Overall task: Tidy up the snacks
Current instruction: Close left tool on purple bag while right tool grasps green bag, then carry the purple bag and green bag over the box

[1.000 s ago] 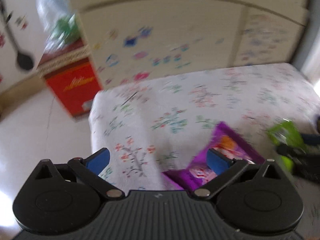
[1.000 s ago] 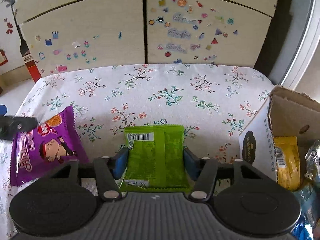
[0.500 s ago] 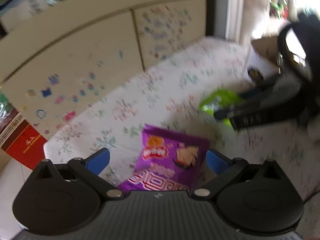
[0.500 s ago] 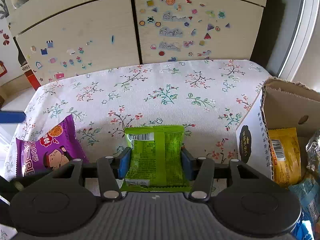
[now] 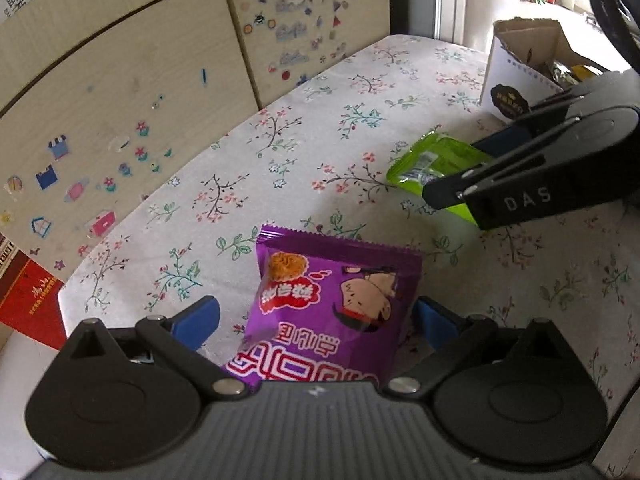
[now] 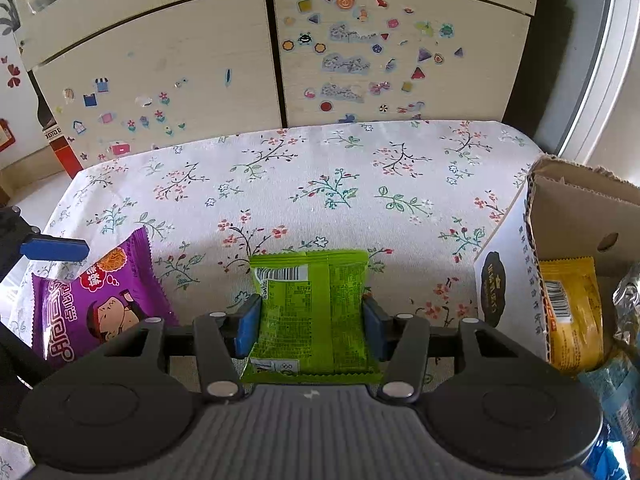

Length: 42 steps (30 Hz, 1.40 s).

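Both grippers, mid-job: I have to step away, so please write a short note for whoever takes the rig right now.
Right gripper: pads pressed on both sides of the green snack packet, which lies on the floral tablecloth.
Left gripper: open, jaws straddling the purple snack packet, left pad clearly off it; not gripped yet.
Cardboard box stands at the table's right side, with a yellow packet and other wrapped snacks already inside.
Done: some snacks boxed.
Left: probably carry the green packet to the box, then close on the purple one and box it too.
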Each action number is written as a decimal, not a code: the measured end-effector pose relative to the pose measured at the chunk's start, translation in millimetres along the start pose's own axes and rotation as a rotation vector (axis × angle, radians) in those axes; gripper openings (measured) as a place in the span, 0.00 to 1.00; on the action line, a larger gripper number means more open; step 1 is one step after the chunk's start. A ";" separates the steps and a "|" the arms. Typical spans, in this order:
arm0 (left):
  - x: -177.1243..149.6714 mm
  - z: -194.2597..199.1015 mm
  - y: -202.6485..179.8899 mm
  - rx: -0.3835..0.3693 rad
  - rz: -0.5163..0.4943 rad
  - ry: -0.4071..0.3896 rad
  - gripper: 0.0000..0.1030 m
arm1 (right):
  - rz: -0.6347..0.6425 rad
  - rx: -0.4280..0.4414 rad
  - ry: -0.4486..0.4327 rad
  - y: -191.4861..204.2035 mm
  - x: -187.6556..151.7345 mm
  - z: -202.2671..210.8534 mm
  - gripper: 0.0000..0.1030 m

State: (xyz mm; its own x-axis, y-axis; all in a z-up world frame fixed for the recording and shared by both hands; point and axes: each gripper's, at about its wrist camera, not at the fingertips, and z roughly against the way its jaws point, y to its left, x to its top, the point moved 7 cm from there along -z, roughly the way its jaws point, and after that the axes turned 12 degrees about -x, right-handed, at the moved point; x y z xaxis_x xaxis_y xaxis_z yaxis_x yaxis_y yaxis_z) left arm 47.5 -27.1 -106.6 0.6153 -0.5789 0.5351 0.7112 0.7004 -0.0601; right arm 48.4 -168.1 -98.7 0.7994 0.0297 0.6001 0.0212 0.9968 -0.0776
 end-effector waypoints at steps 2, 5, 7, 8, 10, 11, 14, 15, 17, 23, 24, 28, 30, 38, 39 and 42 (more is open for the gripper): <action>-1.3 -0.6 2.9 -0.019 0.048 0.002 1.00 | 0.002 -0.001 -0.001 -0.1 0.1 -0.1 0.58; -6.1 -3.5 12.0 -0.070 0.156 0.002 1.00 | 0.018 -0.006 -0.006 1.6 -0.4 0.2 0.58; -7.1 -3.2 10.1 -0.068 0.139 -0.005 1.00 | 0.022 -0.007 -0.008 2.3 -0.7 0.5 0.57; -6.8 -2.8 7.8 -0.068 0.127 -0.008 1.00 | 0.022 -0.005 -0.009 2.1 -0.4 0.6 0.57; -6.2 -3.5 4.8 -0.072 0.125 -0.006 1.00 | 0.020 0.001 -0.007 1.5 -0.4 0.8 0.56; -5.7 -3.1 3.4 -0.068 0.121 -0.006 0.98 | 0.017 0.004 -0.007 1.2 -0.6 1.2 0.56; -2.8 0.5 -2.5 -0.083 0.107 -0.015 0.82 | 0.010 0.017 -0.005 0.8 -2.2 3.5 0.56; -1.6 2.3 -5.9 -0.087 0.099 -0.019 0.75 | 0.007 0.022 -0.004 0.8 -2.8 4.4 0.56; 1.1 4.9 -14.5 -0.079 0.077 -0.024 0.64 | -0.002 0.034 -0.002 0.6 -3.8 6.7 0.55; -1.1 11.5 -22.8 -0.011 0.076 -0.028 0.62 | -0.025 0.051 -0.019 -2.5 -5.1 23.8 0.55; -1.4 14.3 -21.9 0.000 0.087 -0.035 0.62 | -0.023 0.053 -0.028 -3.1 -4.2 28.8 0.55; 0.8 33.7 -14.6 0.030 0.187 -0.092 0.61 | -0.018 0.064 -0.063 -6.4 1.3 49.6 0.55; 5.5 44.9 -13.8 0.041 0.216 -0.128 0.61 | -0.018 0.069 -0.085 -8.1 3.8 63.1 0.55; 17.5 86.2 -28.1 0.033 0.335 -0.279 0.61 | -0.051 0.076 -0.156 -32.6 8.5 113.9 0.55; 17.6 88.9 -30.2 0.034 0.344 -0.291 0.61 | -0.067 0.078 -0.161 -38.9 7.9 120.2 0.55; 19.5 98.6 -39.4 0.042 0.349 -0.323 0.61 | -0.113 0.090 -0.180 -57.5 5.3 136.2 0.56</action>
State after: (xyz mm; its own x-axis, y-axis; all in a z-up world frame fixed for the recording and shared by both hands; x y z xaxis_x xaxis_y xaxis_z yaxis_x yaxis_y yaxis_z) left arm -2.1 -24.8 -10.7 0.6730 -0.1512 0.7240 0.4625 0.8499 -0.2525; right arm -30.4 -215.1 17.4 0.6749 -0.0776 0.7338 0.0445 0.9969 0.0645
